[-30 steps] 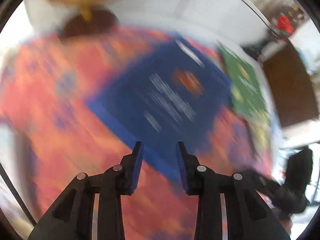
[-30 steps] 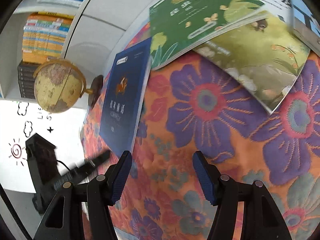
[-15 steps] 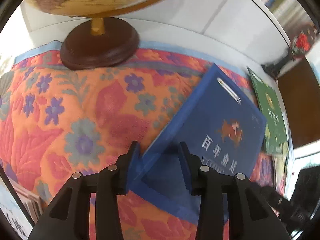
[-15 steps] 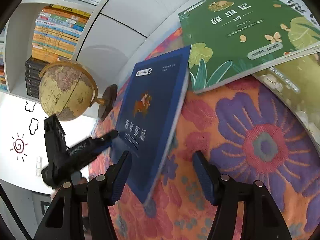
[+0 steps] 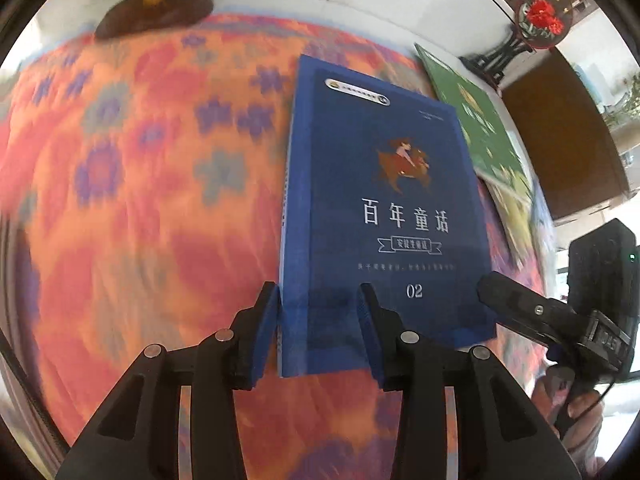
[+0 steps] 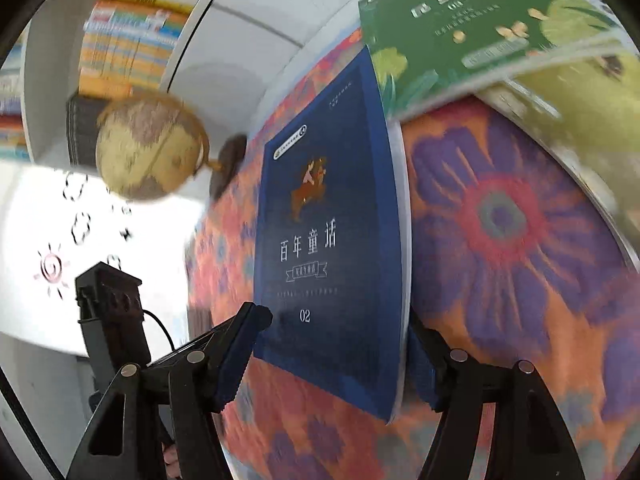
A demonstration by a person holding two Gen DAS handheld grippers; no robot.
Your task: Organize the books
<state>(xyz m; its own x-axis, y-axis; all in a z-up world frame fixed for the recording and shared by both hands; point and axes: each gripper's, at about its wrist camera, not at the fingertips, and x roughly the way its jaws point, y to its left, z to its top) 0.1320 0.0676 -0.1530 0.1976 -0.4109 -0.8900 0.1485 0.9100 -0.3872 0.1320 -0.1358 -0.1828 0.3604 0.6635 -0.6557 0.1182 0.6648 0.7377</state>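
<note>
Far left in the left wrist view, the flowered cloth fills the frame, with the brown foot of a globe at upper left. At bottom centre the left gripper has its jaws apart. The near spine corner of the blue book sits between them. The left pad is just beside the spine and the right pad stands over the cover, and I can make out no clamp. From there the book runs up the frame, so its long axis lies roughly along the line the jaws point, with its far short end toward the top. To its right the green book lies at upper right, close by the blue one's far corner

In the right wrist view the left gripper's tip sits at the book's lower left edge. The book itself stands in the centre with its title upright. Its white page edge faces right and looks lifted off the cloth, though I cannot tell what bears it. The right gripper straddles the whole near short end. Its jaws are opening with the book between them, and the right-hand finger is partly hidden behind the page edge

My judgement: both tools are at the same near end, the left one nearer the spine and the right one nearer the pages. Any grip has to come across the width or at the spine, not along the length
</note>
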